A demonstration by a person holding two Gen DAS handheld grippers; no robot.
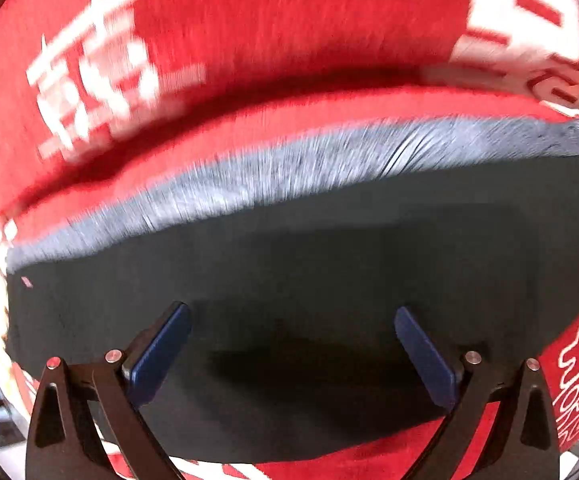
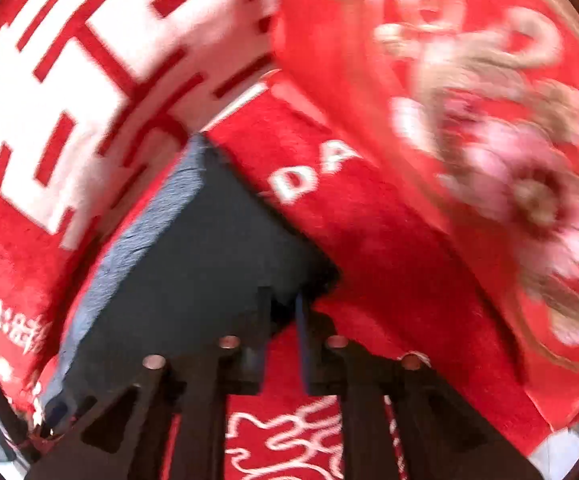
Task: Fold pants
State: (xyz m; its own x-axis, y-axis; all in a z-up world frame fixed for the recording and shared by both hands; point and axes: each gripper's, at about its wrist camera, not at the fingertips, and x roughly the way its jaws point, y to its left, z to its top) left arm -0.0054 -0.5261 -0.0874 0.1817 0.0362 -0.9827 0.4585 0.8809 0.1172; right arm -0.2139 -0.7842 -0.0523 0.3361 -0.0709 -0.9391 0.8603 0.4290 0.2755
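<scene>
Pants (image 1: pixel 289 280), dark with a grey band (image 1: pixel 289 164) along the far edge, lie flat on a red blanket (image 1: pixel 289 20) with white characters. Left gripper (image 1: pixel 291 354) hovers over the dark cloth, fingers (image 1: pixel 157 356) wide apart, bare fabric all round. Right gripper (image 2: pixel 283 320) has its fingers nearly together at the pants' corner (image 2: pixel 313 276); whether they pinch it is unclear.
</scene>
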